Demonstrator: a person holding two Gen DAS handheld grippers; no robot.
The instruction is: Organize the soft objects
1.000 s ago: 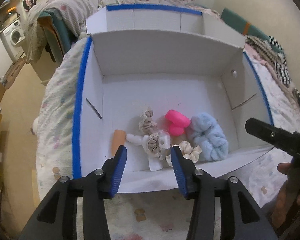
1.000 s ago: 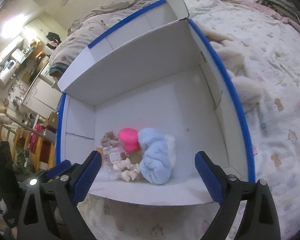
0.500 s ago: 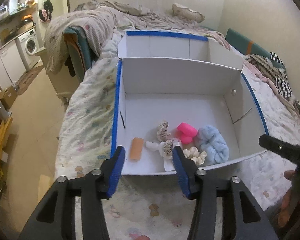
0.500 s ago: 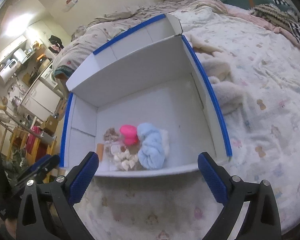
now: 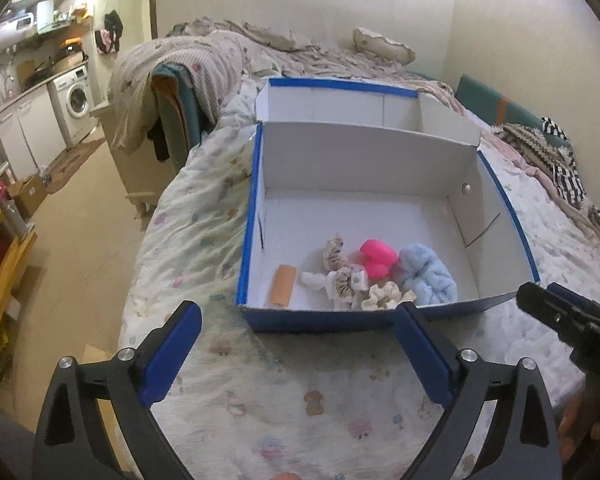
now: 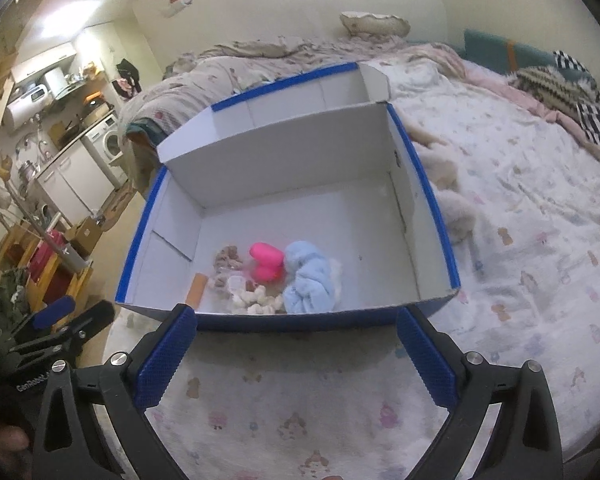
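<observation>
An open white box with blue edges [image 5: 256, 216] [image 6: 432, 208] lies on the bed. In its near part lie a fluffy light-blue item [image 5: 428, 276] [image 6: 308, 280], a pink item [image 5: 376, 258] [image 6: 266, 264], cream and patterned scrunchies [image 5: 384, 294] [image 6: 260, 300] and a small orange piece [image 5: 282, 290] [image 6: 198, 294]. My left gripper [image 5: 298, 344] is open and empty, held back in front of the box. My right gripper [image 6: 296, 344] is open and empty, also in front of the box.
The bed sheet [image 5: 284, 400] runs under both grippers. Cream fluffy items [image 6: 456, 212] lie on the bed right of the box. Blankets and pillows lie at the far end [image 5: 384, 44]. The floor and a kitchen area with a washing machine [image 5: 76, 100] are at the left.
Both grippers have pulled back and up from the box, so it looks smaller and farther. The left gripper's jaws have opened wider. The items in the box have not moved.
</observation>
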